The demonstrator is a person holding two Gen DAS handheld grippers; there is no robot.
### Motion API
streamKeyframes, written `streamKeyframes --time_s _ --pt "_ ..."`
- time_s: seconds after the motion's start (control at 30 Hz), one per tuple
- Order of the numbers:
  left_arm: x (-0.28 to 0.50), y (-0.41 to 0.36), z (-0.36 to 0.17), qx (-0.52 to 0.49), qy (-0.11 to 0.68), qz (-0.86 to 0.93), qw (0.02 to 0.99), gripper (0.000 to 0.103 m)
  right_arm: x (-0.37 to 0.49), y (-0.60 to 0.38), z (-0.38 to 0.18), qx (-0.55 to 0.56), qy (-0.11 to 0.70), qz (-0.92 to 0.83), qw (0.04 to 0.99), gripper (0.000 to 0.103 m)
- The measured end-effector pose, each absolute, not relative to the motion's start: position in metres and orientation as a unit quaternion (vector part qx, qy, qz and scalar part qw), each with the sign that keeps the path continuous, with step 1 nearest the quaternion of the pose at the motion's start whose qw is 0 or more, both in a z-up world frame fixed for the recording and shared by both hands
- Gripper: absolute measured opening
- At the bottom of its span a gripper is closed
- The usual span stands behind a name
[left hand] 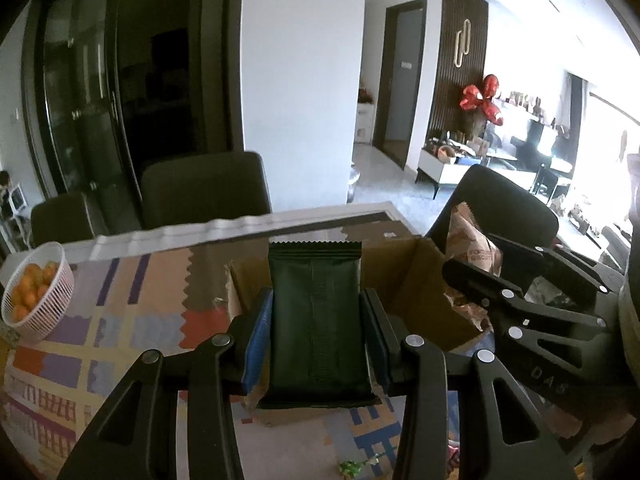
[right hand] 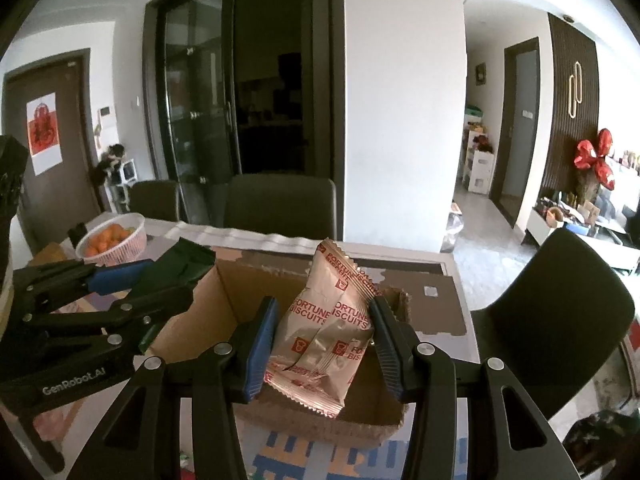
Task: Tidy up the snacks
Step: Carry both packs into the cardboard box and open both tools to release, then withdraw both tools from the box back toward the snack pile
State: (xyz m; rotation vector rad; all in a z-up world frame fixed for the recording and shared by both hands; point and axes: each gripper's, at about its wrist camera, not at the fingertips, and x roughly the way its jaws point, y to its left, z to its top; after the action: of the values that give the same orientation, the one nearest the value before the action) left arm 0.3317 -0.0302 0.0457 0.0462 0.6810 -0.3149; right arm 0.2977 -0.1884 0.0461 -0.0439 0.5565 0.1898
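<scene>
Table [left hand: 132, 300] with a patchwork-pattern cloth in orange, purple and blue; dark chairs [right hand: 280, 204] along its far edge. Open cardboard box [right hand: 224, 300] sits on the cloth, torn flaps up, brown interior visible. White lattice basket of oranges [left hand: 38, 292] stands well apart from the box, near the table's far left corner. Left gripper [left hand: 316, 340] holds a dark green snack packet [left hand: 316, 316] between its blue pads, pressed on both long sides; packet upright, long axis running away from the camera, serrated seal at the far end, centre seam down its face, matte, no legible print. It hangs above the near-left part of the box. Right gripper [right hand: 324, 344] is clamped on a pinkish-silver packet [right hand: 324, 332] printed "FORTUNE BISCUITS" in red; packet crumpled, tilted, long axis slanting up and slightly right, crimped end topmost. It sits over the box opening.
</scene>
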Motion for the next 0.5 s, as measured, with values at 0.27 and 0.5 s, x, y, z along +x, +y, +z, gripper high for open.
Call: streamKeyframes --time_s 0.27,0.5 --pt "0.338 -0.028 0.04 0.02 0.337 -0.142 0.93 0.064 0.315 -0.195 0.031 -0.003 0.302 0.086 0.949 0.066" --pt "0.307 -0.019 0.047 0.028 0.325 -0.112 0.939 0.073 0.289 -0.197 0.036 0.002 0.291 0.074 0.954 0.069"
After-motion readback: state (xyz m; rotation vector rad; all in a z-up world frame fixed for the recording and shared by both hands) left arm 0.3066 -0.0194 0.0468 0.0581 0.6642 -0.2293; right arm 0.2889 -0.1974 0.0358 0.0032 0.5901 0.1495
